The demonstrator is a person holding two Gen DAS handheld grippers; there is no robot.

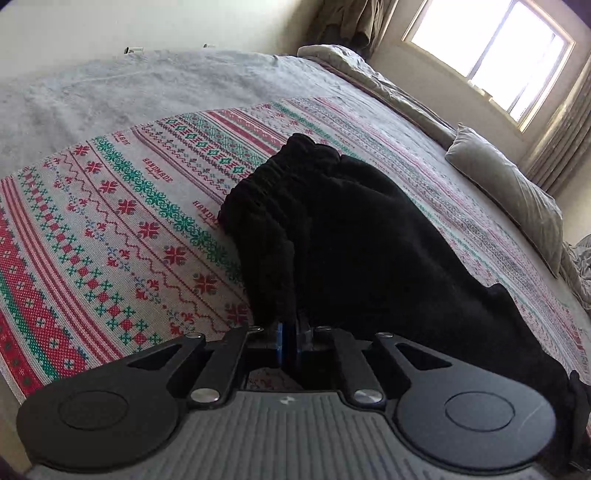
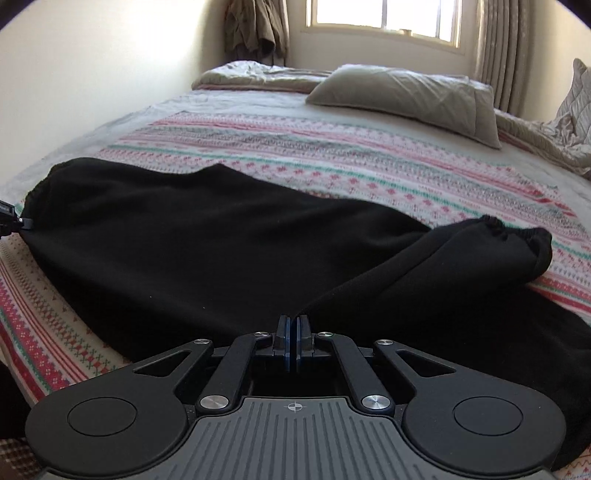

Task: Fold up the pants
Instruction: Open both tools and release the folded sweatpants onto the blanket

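Black pants [image 1: 351, 236] lie on a patterned red, green and white blanket [image 1: 110, 206] on the bed. In the left wrist view my left gripper [image 1: 291, 332] is shut on the pants at the near corner of the gathered elastic waistband [image 1: 266, 177]. In the right wrist view the pants [image 2: 192, 236] spread across the blanket [image 2: 369, 162], with a cuffed leg end [image 2: 517, 243] at the right. My right gripper [image 2: 294, 325] is shut on a fold of the pants at their near edge. The left gripper's tip [image 2: 11, 221] shows at the far left, on the waistband corner.
A grey pillow [image 2: 406, 92] lies at the head of the bed under a bright window [image 2: 384, 14]. Rumpled bedding [image 2: 561, 136] sits at the right. A grey sheet [image 1: 110, 92] covers the far side. Curtains [image 2: 506, 51] hang by the window.
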